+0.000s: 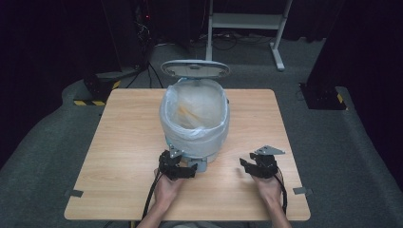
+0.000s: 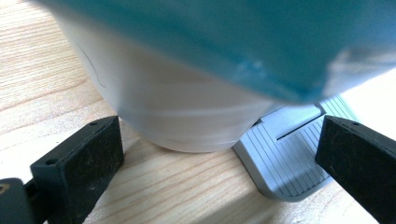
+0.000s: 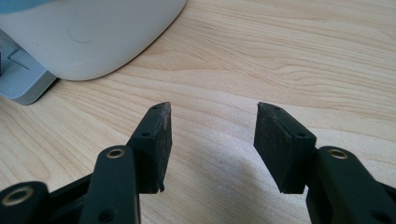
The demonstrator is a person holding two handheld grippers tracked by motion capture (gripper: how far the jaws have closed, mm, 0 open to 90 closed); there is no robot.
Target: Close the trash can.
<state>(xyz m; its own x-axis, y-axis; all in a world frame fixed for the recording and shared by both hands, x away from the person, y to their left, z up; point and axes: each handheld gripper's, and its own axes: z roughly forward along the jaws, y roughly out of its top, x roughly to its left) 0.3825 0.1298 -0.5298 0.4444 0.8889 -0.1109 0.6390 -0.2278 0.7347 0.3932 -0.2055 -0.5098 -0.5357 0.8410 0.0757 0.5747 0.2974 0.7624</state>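
A white pedal bin (image 1: 195,118) stands mid-table, lined with a translucent bag, its grey lid (image 1: 195,69) raised at the back. Inside the bag lies something pale orange. My left gripper (image 1: 183,160) sits low at the bin's front, open. In the left gripper view my left gripper (image 2: 219,135) has its jaws spread wide on either side of the bin's rounded base (image 2: 187,116), with the ribbed grey pedal (image 2: 285,161) beside the right jaw. My right gripper (image 1: 247,165) hovers over bare wood to the right of the bin. The right gripper (image 3: 212,109) is open with nothing between its pads.
The wooden table (image 1: 123,142) has open surface on both sides of the bin and along its front edge. Small tape tabs (image 1: 73,193) mark its front corners. Beyond it, a white desk frame (image 1: 247,21) and black stands (image 1: 323,95) stand on grey carpet.
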